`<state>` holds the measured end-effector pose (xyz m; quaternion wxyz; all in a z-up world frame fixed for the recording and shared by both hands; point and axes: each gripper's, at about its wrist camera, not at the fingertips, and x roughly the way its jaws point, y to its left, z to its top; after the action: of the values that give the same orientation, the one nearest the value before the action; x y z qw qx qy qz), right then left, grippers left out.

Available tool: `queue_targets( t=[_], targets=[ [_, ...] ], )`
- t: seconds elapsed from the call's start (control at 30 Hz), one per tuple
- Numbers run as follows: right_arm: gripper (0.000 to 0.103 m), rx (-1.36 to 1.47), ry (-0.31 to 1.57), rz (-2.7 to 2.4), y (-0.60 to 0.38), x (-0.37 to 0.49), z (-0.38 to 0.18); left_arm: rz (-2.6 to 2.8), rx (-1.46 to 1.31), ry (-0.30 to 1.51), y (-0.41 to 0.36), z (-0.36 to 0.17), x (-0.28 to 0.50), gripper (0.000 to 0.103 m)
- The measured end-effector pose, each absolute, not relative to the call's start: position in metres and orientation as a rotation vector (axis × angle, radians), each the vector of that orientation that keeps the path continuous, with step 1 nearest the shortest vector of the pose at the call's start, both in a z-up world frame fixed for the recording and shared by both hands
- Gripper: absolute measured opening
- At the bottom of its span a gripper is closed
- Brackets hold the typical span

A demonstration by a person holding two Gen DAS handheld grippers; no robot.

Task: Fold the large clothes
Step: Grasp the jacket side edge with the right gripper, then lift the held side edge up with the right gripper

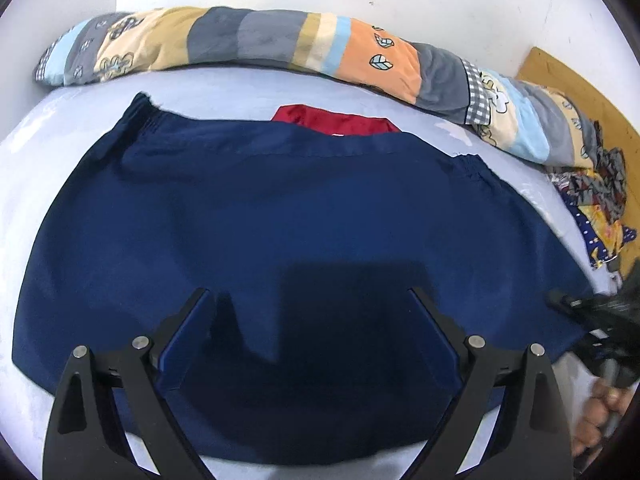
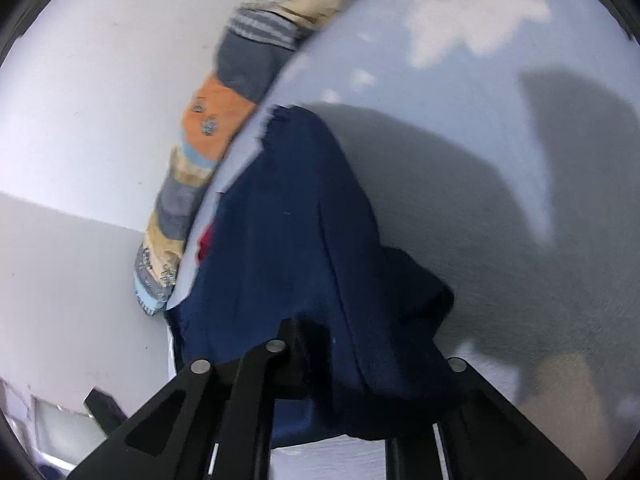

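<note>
A large navy blue garment (image 1: 280,216) lies spread flat on the pale blue bed sheet (image 1: 224,92), its elastic edge toward the far side. My left gripper (image 1: 310,300) is open above the garment's near part and holds nothing. In the right wrist view the same navy garment (image 2: 288,232) is bunched between the fingers of my right gripper (image 2: 360,360), which is shut on its edge and lifts it off the sheet (image 2: 480,200). The right gripper also shows at the right edge of the left wrist view (image 1: 592,312), at the garment's right edge.
A red garment (image 1: 336,118) lies folded just beyond the navy one. A long patchwork bolster (image 1: 280,40) runs along the white wall. A heap of patterned clothes (image 1: 596,208) sits at the right, by a brown board (image 1: 576,88).
</note>
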<state>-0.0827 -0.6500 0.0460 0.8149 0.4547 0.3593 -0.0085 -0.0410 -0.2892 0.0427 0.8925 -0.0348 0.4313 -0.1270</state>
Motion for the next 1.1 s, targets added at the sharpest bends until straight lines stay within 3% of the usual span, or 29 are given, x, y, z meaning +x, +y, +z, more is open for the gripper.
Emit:
queue_targets(
  t=[0.2, 0.47, 0.6, 1.1],
  targets=[
    [0.010, 0.933, 0.692, 0.042, -0.634, -0.088, 0.080, -0.194, 0.091, 0.922, -0.313, 0.004, -0.030, 0.099],
    [0.010, 0.919, 0.675, 0.066, -0.629, -0.082, 0.089, -0.141, 0.088, 0.782, -0.304, 0.039, -0.043, 0.094],
    [0.010, 0.917, 0.669, 0.077, -0.626, -0.081, 0.092, -0.141, 0.085, 0.944, -0.302, 0.007, -0.024, 0.096],
    [0.010, 0.901, 0.666, 0.091, -0.623, -0.082, 0.099, -0.140, 0.080, 0.901, -0.306, 0.014, -0.032, 0.096]
  ],
)
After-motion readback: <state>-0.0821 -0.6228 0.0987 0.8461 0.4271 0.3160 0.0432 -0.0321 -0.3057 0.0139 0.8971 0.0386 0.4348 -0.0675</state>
